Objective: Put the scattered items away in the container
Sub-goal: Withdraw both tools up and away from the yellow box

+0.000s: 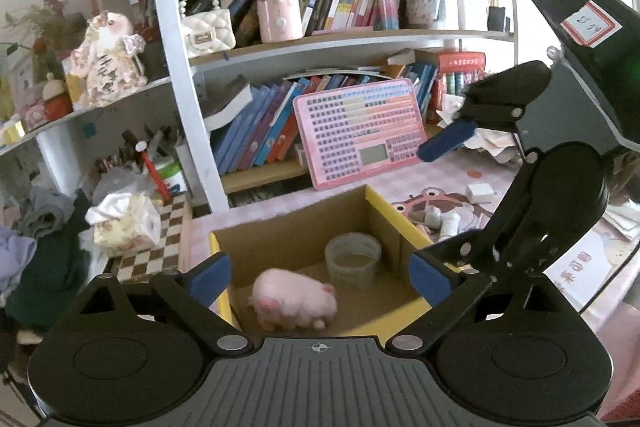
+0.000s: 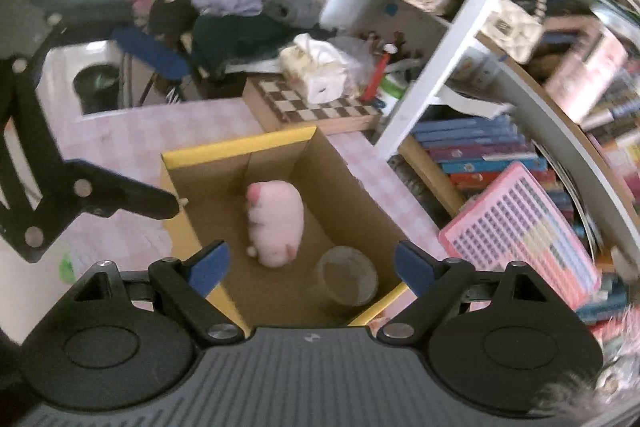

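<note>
Hovering over the cardboard box (image 2: 280,143), both grippers, left (image 1: 320,281) and right (image 2: 312,267), gape empty. Pink plush toy (image 2: 274,223) and grey cup (image 2: 348,277) lie inside. Remaining small white bits (image 1: 448,221) on the desk look light, rigid; pinch across their middles.

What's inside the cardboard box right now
Inside the cardboard box lie a pink plush toy and a grey cup. The near corners of the floor are hidden by the gripper bodies.
</note>
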Tool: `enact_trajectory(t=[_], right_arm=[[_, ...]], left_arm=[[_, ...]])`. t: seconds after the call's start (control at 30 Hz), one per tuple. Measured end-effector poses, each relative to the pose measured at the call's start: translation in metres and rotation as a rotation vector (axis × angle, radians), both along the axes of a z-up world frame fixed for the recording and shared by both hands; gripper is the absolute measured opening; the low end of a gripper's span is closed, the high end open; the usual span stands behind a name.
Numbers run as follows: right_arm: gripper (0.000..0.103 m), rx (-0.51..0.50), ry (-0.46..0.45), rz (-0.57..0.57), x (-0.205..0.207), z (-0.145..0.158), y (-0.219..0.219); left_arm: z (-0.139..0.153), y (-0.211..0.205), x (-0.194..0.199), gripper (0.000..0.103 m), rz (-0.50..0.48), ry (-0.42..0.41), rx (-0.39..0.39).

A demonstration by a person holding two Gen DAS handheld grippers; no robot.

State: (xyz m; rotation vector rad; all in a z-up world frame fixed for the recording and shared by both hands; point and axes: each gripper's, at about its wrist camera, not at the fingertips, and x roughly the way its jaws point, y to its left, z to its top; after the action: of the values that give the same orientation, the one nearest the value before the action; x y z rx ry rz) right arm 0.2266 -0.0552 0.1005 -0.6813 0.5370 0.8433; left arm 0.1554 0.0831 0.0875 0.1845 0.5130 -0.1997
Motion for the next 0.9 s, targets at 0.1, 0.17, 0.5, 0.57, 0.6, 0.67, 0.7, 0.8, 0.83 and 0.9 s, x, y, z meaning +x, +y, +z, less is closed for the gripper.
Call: enact_trajectory(t=[0.1,0.17,0.5,0.57,0.6,0.67,0.7,0.8,0.83,0.9], right_arm=[[0.090,0.052,0.011,-0.069,-0.016,-0.001,-0.009],[0.090,0.085,0.019,-0.125,-0.026,-0.004,-0.015],[0.090,0.182,0.091,-0.314,-0.069,-0.031,-0.035],[0.090,0.199,0.108,-0.346,-0.076,-0.037,-0.038],[0.090,0.206,0.116,-0.364,-0.079,-0.040,-0.039],[0.090,0.213,0.125,-0.392,-0.085,-0.046,-0.041],[0.090,0.212,0.131,-0.402,-0.087,-0.049,-0.041],[0.090,0.193,0.143,-0.428,-0.093,-0.057,-0.041],[0.090,0.191,0.144,-0.436,-0.095,-0.059,-0.041],[0.090,0.193,0.149,-0.453,-0.100,-0.063,-0.041]], left_arm=[[-0.003,0.002,-0.019,0.098,0.015,-0.001,-0.006],[-0.005,0.004,-0.030,0.098,0.034,-0.003,-0.013],[-0.020,0.015,-0.070,0.098,0.126,0.011,-0.093],[-0.024,0.016,-0.074,0.098,0.132,0.025,-0.097],[-0.026,0.015,-0.076,0.098,0.133,0.031,-0.102],[-0.031,0.015,-0.080,0.098,0.131,0.043,-0.107],[-0.033,0.015,-0.081,0.098,0.131,0.049,-0.107],[-0.040,0.015,-0.086,0.098,0.133,0.062,-0.111],[-0.042,0.015,-0.087,0.098,0.133,0.070,-0.114],[-0.046,0.016,-0.090,0.098,0.136,0.083,-0.117]])
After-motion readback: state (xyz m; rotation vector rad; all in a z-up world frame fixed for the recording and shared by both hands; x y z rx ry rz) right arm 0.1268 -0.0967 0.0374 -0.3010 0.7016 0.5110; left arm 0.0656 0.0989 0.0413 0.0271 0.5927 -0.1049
